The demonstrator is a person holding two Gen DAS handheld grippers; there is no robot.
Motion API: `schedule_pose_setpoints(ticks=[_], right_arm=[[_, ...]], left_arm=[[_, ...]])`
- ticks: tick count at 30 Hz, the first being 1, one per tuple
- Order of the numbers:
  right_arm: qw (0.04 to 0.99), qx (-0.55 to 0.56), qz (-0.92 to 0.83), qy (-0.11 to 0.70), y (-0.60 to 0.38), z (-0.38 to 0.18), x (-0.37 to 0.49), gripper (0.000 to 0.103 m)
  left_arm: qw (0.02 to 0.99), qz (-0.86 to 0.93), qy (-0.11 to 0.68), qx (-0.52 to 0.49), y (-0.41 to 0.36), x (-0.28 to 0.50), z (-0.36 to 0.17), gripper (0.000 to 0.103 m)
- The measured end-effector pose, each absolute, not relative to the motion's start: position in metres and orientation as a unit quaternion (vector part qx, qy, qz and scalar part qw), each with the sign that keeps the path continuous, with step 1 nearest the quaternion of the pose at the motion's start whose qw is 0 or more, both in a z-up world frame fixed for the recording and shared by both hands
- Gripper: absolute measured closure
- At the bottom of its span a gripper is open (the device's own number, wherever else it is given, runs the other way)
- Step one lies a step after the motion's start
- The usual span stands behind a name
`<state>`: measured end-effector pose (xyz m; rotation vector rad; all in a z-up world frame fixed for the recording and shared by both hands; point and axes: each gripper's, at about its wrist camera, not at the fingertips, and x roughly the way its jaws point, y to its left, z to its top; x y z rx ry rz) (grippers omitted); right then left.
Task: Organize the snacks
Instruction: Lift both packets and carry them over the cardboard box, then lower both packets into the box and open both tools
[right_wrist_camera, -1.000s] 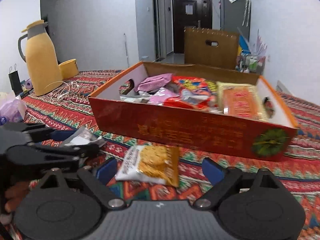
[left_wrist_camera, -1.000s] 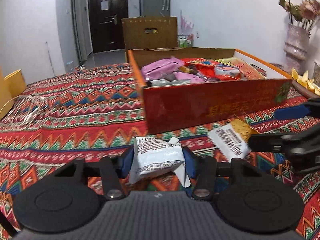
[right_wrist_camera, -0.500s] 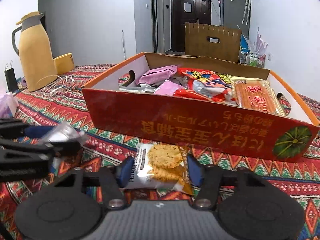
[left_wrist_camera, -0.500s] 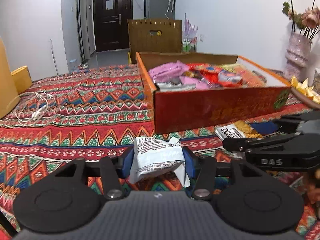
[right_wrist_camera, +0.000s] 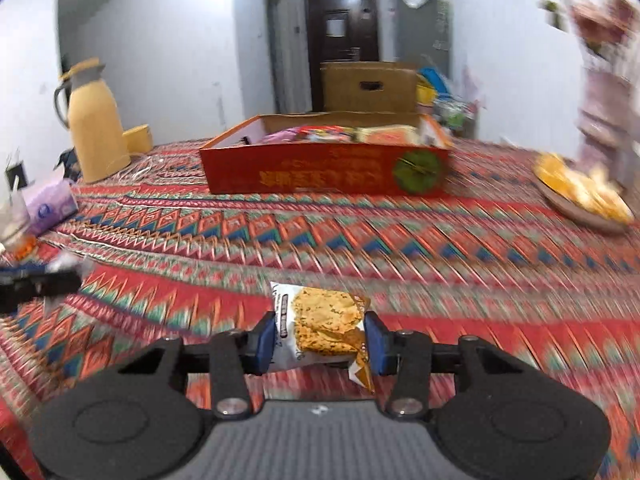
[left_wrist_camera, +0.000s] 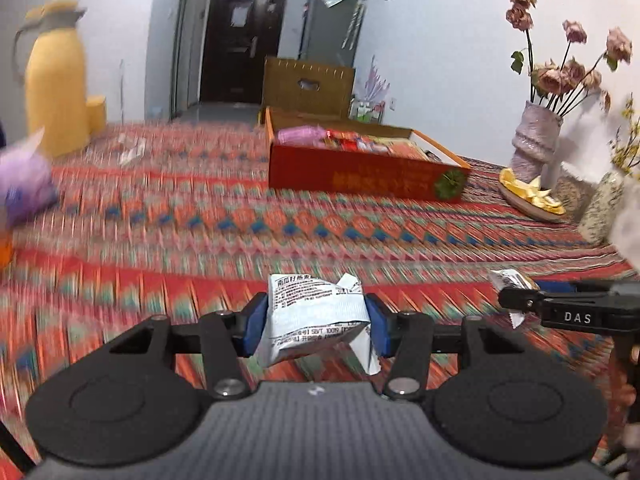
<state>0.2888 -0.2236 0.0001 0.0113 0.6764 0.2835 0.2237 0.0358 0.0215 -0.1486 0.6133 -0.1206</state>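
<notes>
My left gripper (left_wrist_camera: 312,326) is shut on a white snack packet (left_wrist_camera: 314,322) with printed text, held above the patterned cloth. My right gripper (right_wrist_camera: 320,342) is shut on a cracker packet (right_wrist_camera: 322,330) showing golden crackers. The red snack box (left_wrist_camera: 360,174) holds several snacks and stands far ahead in the left wrist view; it also shows in the right wrist view (right_wrist_camera: 320,174). The right gripper shows at the right edge of the left wrist view (left_wrist_camera: 520,300). The left gripper's blurred tip shows at the left edge of the right wrist view (right_wrist_camera: 48,280).
A yellow thermos (right_wrist_camera: 96,120) and purple tissue pack (right_wrist_camera: 50,206) stand at the left. A plate of yellow chips (left_wrist_camera: 532,196) and a vase with dried flowers (left_wrist_camera: 536,144) stand at the right. A brown carton (right_wrist_camera: 370,86) lies behind the box.
The right gripper closed on the cracker packet and lifted it. Both grippers pulled back from the red box, which now looks much farther away.
</notes>
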Motion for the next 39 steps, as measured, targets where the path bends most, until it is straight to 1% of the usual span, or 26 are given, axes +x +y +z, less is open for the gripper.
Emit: schedule_pose_setpoints(ticks=[4, 7, 10, 16, 21, 24, 26, 30, 34, 36, 39], right_arm=[[0.935, 0.017, 0.115, 0.335, -0.247, 0.000, 0.256, 0.058], [0.939, 0.013, 0.121, 0.322, -0.252, 0.004, 0.245, 0.058], [0.942, 0.019, 0.128, 0.311, -0.256, 0.008, 0.237, 0.058], [0.940, 0.024, 0.142, 0.309, -0.253, 0.007, 0.241, 0.058], [0.941, 0.028, 0.139, 0.307, -0.255, 0.008, 0.254, 0.058], [0.946, 0.018, 0.143, 0.289, -0.258, 0.022, 0.270, 0.058], [0.952, -0.004, 0.152, 0.265, -0.258, 0.041, 0.288, 0.058], [0.959, -0.042, 0.178, 0.219, -0.255, 0.084, 0.340, 0.058], [0.960, -0.072, 0.202, 0.180, -0.233, 0.117, 0.400, 0.058], [0.956, -0.075, 0.219, 0.178, -0.218, 0.124, 0.436, 0.057], [0.946, -0.082, 0.245, 0.196, -0.190, 0.119, 0.496, 0.057]], left_arm=[[0.947, -0.050, 0.309, -0.079, 0.032, 0.206, 0.023, 0.051], [0.953, -0.043, 0.295, -0.057, 0.025, 0.200, 0.031, 0.051], [0.955, -0.038, 0.288, -0.059, 0.020, 0.195, 0.035, 0.051], [0.956, -0.041, 0.286, -0.051, 0.011, 0.200, 0.038, 0.051], [0.957, -0.039, 0.283, -0.050, 0.015, 0.219, 0.043, 0.051], [0.961, -0.046, 0.272, -0.034, 0.024, 0.242, 0.059, 0.051], [0.966, -0.048, 0.255, -0.019, 0.032, 0.263, 0.076, 0.050], [0.972, -0.070, 0.225, -0.005, 0.046, 0.324, 0.111, 0.049], [0.976, -0.079, 0.201, 0.026, 0.043, 0.389, 0.128, 0.049], [0.975, -0.086, 0.201, 0.030, 0.040, 0.428, 0.130, 0.049], [0.971, -0.097, 0.216, 0.024, 0.036, 0.485, 0.124, 0.049]])
